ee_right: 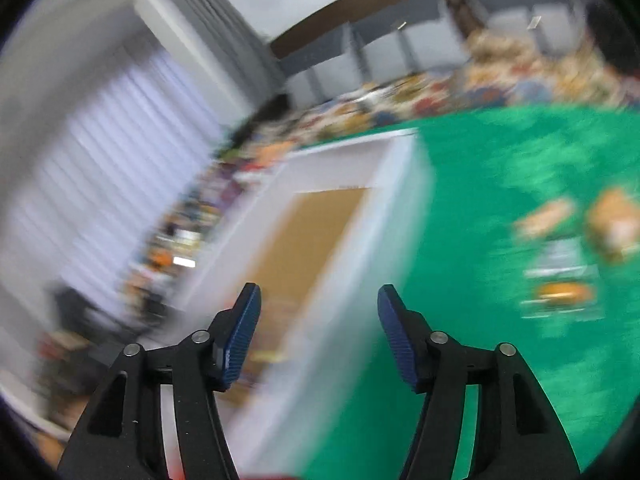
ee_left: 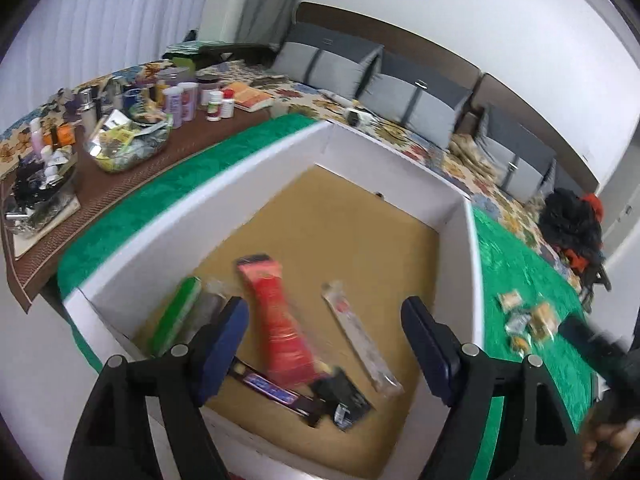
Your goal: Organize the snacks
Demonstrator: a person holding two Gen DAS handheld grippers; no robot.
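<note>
A white box (ee_left: 200,216) with a brown floor stands on a green cloth (ee_left: 520,264). Inside lie a red packet (ee_left: 280,328), a green packet (ee_left: 176,316), a slim white packet (ee_left: 360,348), a dark bar with a blue label (ee_left: 272,392) and a black packet (ee_left: 348,400). My left gripper (ee_left: 324,308) hangs open above them, with the blurred red packet below the gap and no pad touching it. Small loose snacks (ee_left: 528,320) lie on the cloth right of the box. My right gripper (ee_right: 319,290) is open and empty over the box's right wall (ee_right: 396,184); blurred snacks (ee_right: 560,272) lie to its right.
A brown mat at the back left holds bottles, jars (ee_left: 184,100) and a clear bowl of sachets (ee_left: 128,140). Grey cushions (ee_left: 416,96) line a floral sofa behind. A dark blurred shape with a hand (ee_left: 604,364) enters at the right edge. The right wrist view is heavily blurred.
</note>
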